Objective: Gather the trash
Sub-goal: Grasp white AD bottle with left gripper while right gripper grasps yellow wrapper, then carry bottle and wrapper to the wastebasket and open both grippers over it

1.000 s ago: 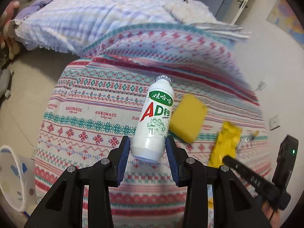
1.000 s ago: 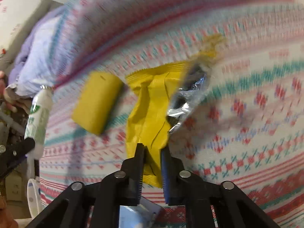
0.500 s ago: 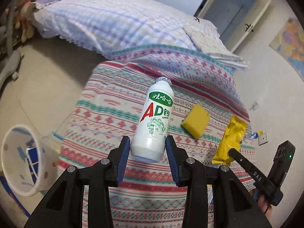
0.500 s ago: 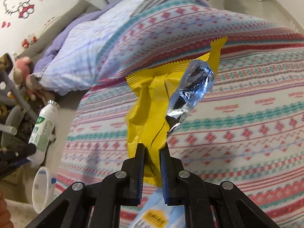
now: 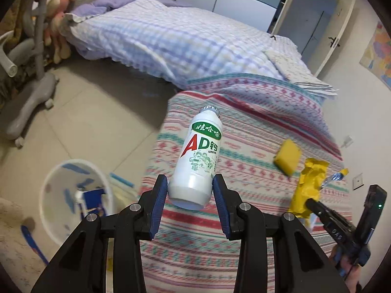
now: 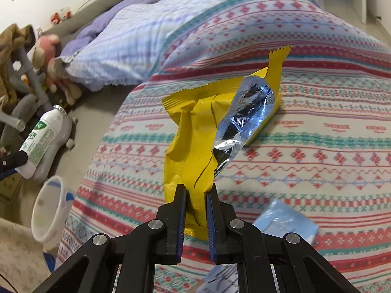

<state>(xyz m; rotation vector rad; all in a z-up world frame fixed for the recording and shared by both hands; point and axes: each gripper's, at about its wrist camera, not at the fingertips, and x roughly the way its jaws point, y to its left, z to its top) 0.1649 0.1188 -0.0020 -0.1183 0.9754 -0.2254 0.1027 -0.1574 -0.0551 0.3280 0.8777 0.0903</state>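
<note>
- Left gripper (image 5: 190, 194): fingers pinch the white bottle (image 5: 199, 160) near its base, held above the bed's edge.
- Right gripper (image 6: 196, 206): fingers clamp the yellow wrapper (image 6: 195, 134) over the bed.
- Advice: centre each item over the bin (image 5: 73, 196) before letting go.
- Bin on the floor holds blue-and-white scraps.

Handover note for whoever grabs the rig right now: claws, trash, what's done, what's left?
Left claw: shut on the white AD bottle, held off the bed.
Right claw: shut on the yellow wrapper, foil hanging from it.
White bin stands on the floor beside the bed, some items already inside.
Left to do: drop both in the bin. A yellow block and a pale blue packet lie on the bedspread.
</note>
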